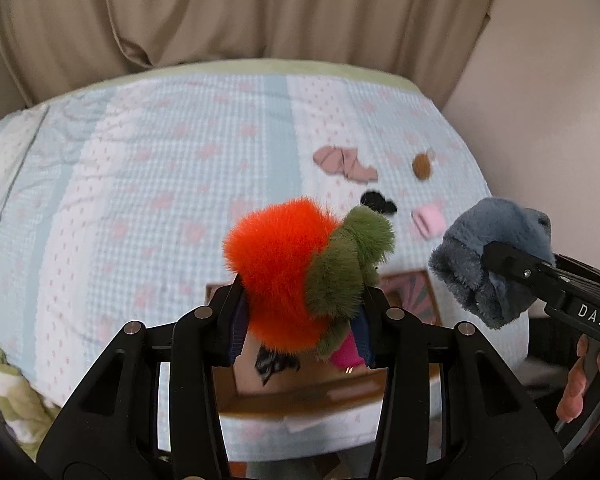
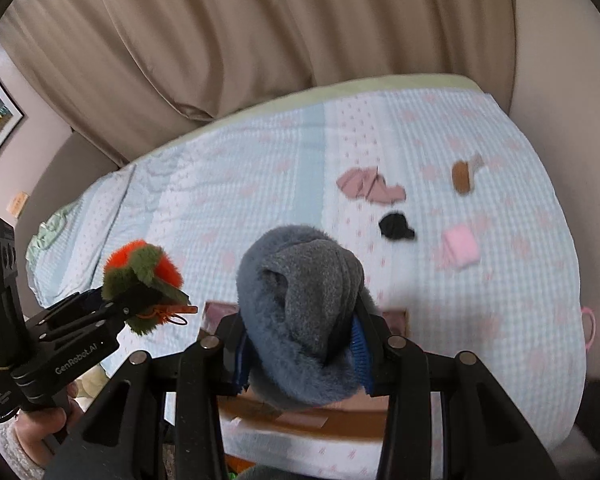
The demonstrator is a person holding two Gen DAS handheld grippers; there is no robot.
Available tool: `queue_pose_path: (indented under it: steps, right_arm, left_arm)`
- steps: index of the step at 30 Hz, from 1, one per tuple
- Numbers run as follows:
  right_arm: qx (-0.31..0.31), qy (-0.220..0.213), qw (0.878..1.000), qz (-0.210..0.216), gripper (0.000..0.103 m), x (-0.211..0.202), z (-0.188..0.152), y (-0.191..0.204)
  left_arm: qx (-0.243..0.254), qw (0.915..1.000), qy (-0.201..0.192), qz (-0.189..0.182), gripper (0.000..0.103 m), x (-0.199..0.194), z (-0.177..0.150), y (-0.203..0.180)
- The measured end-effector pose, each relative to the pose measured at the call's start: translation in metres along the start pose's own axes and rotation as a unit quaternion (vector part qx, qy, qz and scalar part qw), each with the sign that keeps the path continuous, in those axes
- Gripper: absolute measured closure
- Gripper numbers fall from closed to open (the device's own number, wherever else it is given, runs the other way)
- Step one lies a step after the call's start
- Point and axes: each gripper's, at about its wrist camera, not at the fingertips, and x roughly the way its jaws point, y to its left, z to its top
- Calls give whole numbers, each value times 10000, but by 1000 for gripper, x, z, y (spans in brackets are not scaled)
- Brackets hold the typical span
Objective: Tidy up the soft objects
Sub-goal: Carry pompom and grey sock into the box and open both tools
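- Left gripper (image 1: pixel 300 320) clamped on one orange-and-green plush (image 1: pixel 296 264), held in the air above a cardboard box (image 1: pixel 300 396) at the bed's near edge.
- Right gripper (image 2: pixel 300 356) clamped on one grey-blue plush (image 2: pixel 300 312), also above the box.
- Neither is dropped yet; judged mid-task.
- Left on the bedspread (image 1: pixel 140 184), four pieces: one dusty-pink cloth (image 1: pixel 342 162), one brown item (image 1: pixel 422 166), one black item (image 1: pixel 378 201), one pink item (image 1: pixel 430 220).
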Motion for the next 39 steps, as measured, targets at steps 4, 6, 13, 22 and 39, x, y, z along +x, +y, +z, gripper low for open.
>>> queue_pose_path:
  steps: [4,6,13,22,39]
  right_arm:
    - [172,65,9995,-254,65,9,-22,12]
    - [265,89,9990,-363,65,13,-31,16]
    - [631,387,9942,-775,65,43,-59,20]
    - [550,902,9871,-1207,65,88,-83,-1]
    - [715,1276,9778,-1498,64,146,-75,-46]
  left_arm:
    - [117,9996,226,-134,64,9,-20,14]
    - [244,9989,345,-189,64,15,-31,20]
    - [551,9939,852,-431,64,54,-57,28]
    - [814,9858,1356,-557,64,105,-86,21]
    - [1159,9705,2081,-373,62,186,-111,-2]
